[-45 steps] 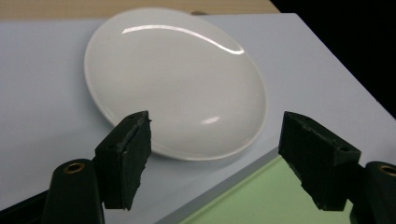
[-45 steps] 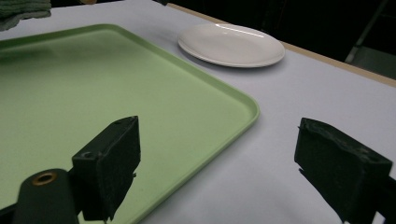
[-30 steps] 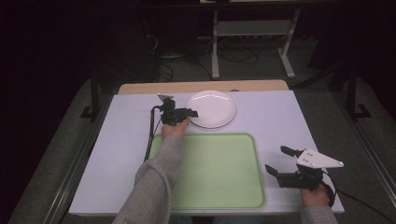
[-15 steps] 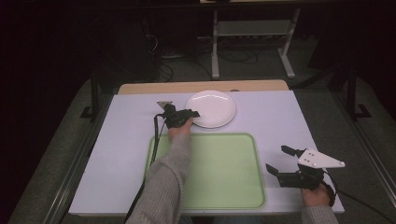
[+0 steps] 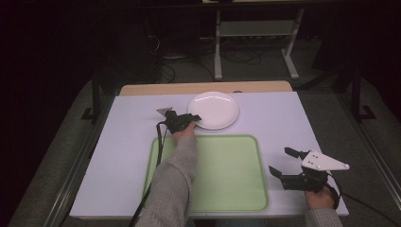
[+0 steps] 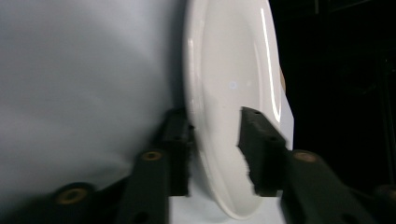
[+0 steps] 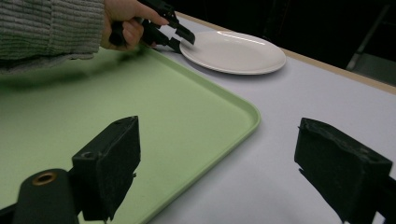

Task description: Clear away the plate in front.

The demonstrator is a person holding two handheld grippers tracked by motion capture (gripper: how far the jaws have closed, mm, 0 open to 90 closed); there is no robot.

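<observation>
While the white plate [image 5: 213,110] rests on the pale table cover [image 5: 283,118] just beyond the green tray [image 5: 231,189], the left gripper [image 6: 215,154] straddles its near rim, jaws not yet clamped — lifting likely remains. The plate looks glossy, round ceramic; the tray matte plastic, round-cornered. The right gripper [image 5: 287,163] waits, jaws wide apart.

The high view looks forward and down over the whole table [image 5: 127,142]. The left gripper view sits turned on its side, very close behind the white plate [image 6: 229,93] rim between its jaws. The right gripper view looks low across the green tray [image 7: 140,107] toward that same plate [image 7: 233,52] and the left gripper [image 7: 180,39] well ahead.
</observation>
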